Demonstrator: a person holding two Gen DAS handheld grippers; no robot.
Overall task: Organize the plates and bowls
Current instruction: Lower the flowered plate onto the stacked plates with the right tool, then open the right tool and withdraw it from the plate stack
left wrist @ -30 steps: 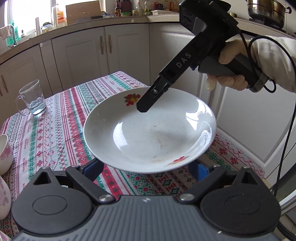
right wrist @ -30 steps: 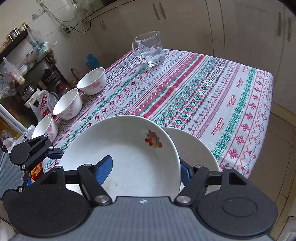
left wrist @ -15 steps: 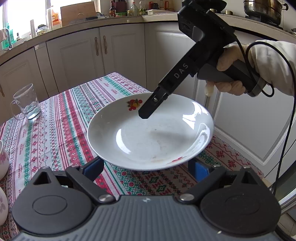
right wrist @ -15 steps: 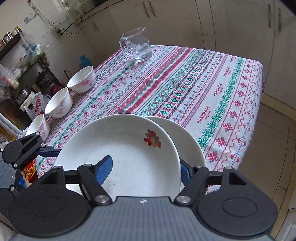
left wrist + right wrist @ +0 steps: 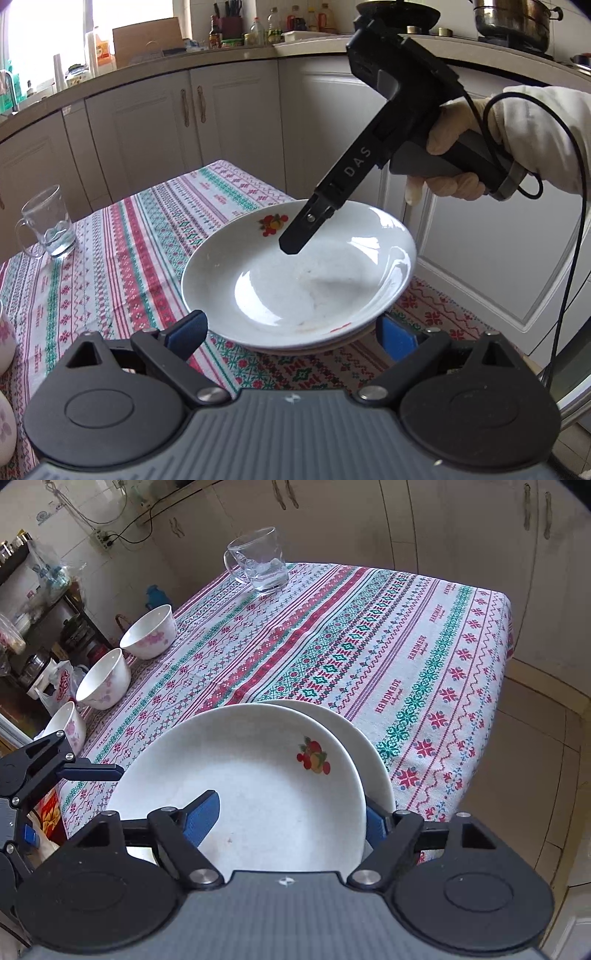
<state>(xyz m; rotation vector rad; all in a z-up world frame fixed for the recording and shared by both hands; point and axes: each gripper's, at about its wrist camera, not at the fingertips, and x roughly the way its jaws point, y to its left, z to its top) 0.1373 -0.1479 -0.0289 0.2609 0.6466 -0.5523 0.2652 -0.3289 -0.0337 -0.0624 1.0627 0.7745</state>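
A white plate with a fruit print (image 5: 295, 280) (image 5: 251, 786) rests on top of a second white plate (image 5: 373, 753) near the table's corner, a little offset from it. My right gripper (image 5: 291, 819) straddles the top plate's rim, one blue pad inside and one outside; in the left wrist view its finger (image 5: 306, 229) reaches over the plate. My left gripper (image 5: 291, 332) is open with its pads on either side of the stack's near edge, holding nothing. Three white floral bowls (image 5: 149, 631) (image 5: 105, 679) (image 5: 68, 723) stand in a row along the table's left edge.
A glass mug (image 5: 260, 561) (image 5: 46, 223) stands at the far side of the patterned tablecloth (image 5: 369, 635). White cabinets (image 5: 229, 125) surround the table. The stack sits close to the table's corner, with floor tiles (image 5: 517, 775) beyond.
The fruit-print plate has come down from the air onto the second plate. My left gripper has drawn back a little.
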